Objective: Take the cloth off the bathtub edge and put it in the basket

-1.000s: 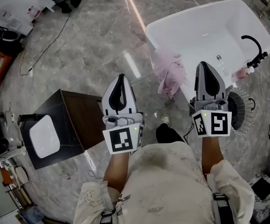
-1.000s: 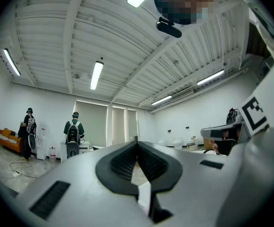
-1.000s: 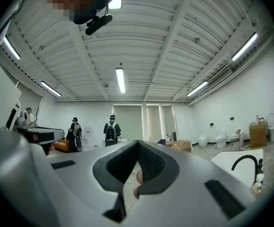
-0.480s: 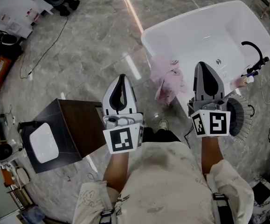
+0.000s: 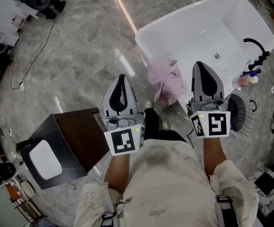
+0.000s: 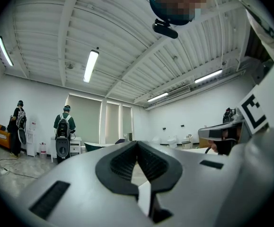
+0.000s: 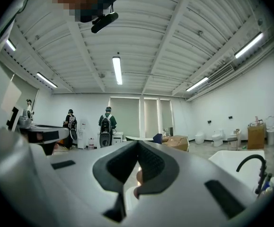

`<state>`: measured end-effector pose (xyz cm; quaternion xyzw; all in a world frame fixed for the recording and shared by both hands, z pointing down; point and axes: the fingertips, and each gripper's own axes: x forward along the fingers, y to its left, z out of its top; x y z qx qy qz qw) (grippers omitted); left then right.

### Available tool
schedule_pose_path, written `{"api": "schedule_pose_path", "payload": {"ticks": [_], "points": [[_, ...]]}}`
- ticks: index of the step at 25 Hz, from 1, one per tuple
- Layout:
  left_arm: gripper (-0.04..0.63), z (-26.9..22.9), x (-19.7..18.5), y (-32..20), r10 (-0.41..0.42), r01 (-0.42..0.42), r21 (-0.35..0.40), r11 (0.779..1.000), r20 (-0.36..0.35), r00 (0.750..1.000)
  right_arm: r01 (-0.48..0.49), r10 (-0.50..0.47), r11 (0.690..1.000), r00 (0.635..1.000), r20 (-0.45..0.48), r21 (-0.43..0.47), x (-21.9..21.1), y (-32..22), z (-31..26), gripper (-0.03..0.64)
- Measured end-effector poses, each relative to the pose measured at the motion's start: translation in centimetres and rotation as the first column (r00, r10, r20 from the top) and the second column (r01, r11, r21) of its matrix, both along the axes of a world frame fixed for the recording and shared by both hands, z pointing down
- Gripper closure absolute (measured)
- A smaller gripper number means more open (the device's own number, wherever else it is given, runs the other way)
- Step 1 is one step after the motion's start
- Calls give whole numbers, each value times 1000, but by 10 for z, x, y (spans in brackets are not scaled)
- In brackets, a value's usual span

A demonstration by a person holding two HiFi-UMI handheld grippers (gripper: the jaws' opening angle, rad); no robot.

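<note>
A pink cloth [image 5: 165,81] hangs over the near left rim of the white bathtub [image 5: 198,27]. A round white slatted basket [image 5: 242,113] stands on the floor by the tub's near end. My left gripper [image 5: 121,76] is held over the floor, left of the cloth and apart from it, shut and empty. My right gripper [image 5: 201,64] hovers over the tub's near rim, right of the cloth and just left of the basket, shut with nothing in it. Both gripper views look across the room and up at the ceiling: left gripper [image 6: 137,142], right gripper [image 7: 137,142].
A dark brown cabinet [image 5: 77,138] with a white pad [image 5: 45,159] beside it stands at lower left. A black faucet [image 5: 256,51] and bottles [image 5: 248,79] sit at the tub's right rim. Cables trail on the marble floor [image 5: 80,56]. People [image 6: 64,129] stand far off.
The view has shifted toward the tub: tub and cloth now sit further left and nearer, the cabinet lower. Both grippers stay shut in the same held pose.
</note>
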<state>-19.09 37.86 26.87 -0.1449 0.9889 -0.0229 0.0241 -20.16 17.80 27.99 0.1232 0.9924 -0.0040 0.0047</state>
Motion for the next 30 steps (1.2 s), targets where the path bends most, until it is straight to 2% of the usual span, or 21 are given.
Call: {"api": "schedule_pose_path", "payload": {"ticks": [5,9,15,20,24,30], "points": [[592,24,-45,6,40,-40,-13,999,-26,999,-33,33,999,997,-63,10,-38,8,25,627],[592,59,-75,12,63,-65,-17,998,-80,995,-41,46,999,991,-130,35,-63,22,60,627],[592,107,-107,10,104,-104,7,995,-127,986,-49,66,996,961,-268,70,-87,30,128,627],[592,151,-120,-1,164,-166,0,986,-165,973,-45,75,995,925,-373,88,-93,33,182,627],[592,183,-127,-7,166,-171,-5,985,-204,965,-26,67,995,892,-448,96,-95,36,225,627],[592,237,-131,-19,203,-218,-21,976,-289,936,-6,62,995,796,-603,95,-91,42,315,626]]}}
